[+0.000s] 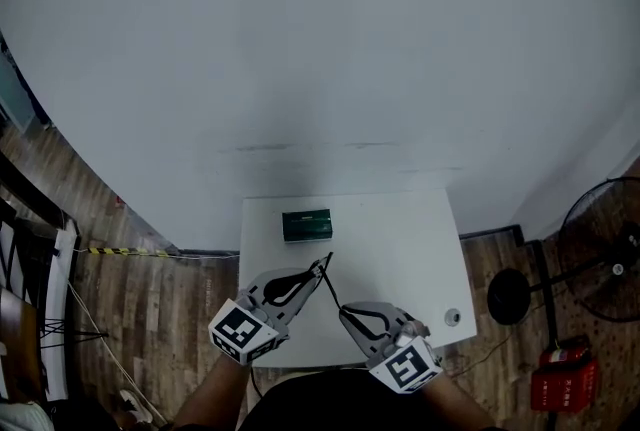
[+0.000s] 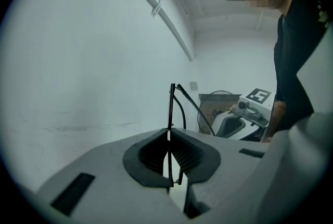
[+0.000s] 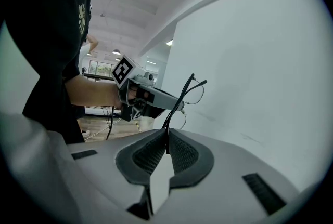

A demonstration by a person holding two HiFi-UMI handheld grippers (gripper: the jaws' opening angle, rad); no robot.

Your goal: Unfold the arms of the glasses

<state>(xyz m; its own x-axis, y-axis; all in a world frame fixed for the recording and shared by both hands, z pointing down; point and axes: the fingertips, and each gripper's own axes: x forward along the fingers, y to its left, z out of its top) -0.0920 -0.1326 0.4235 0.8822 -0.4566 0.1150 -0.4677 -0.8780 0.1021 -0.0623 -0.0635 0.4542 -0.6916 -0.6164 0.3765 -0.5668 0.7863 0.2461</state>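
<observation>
At lower centre of the head view, the left tool is clamped on the thin black glasses, which are held over the white surface, below a green box. To their right, the right tool is pinched shut on one arm's end.

Right tool jaws pinched on a thin black arm of the glasses. Left tool opposite, tip meeting the frame. Glasses tilted up, white wall behind.
</observation>
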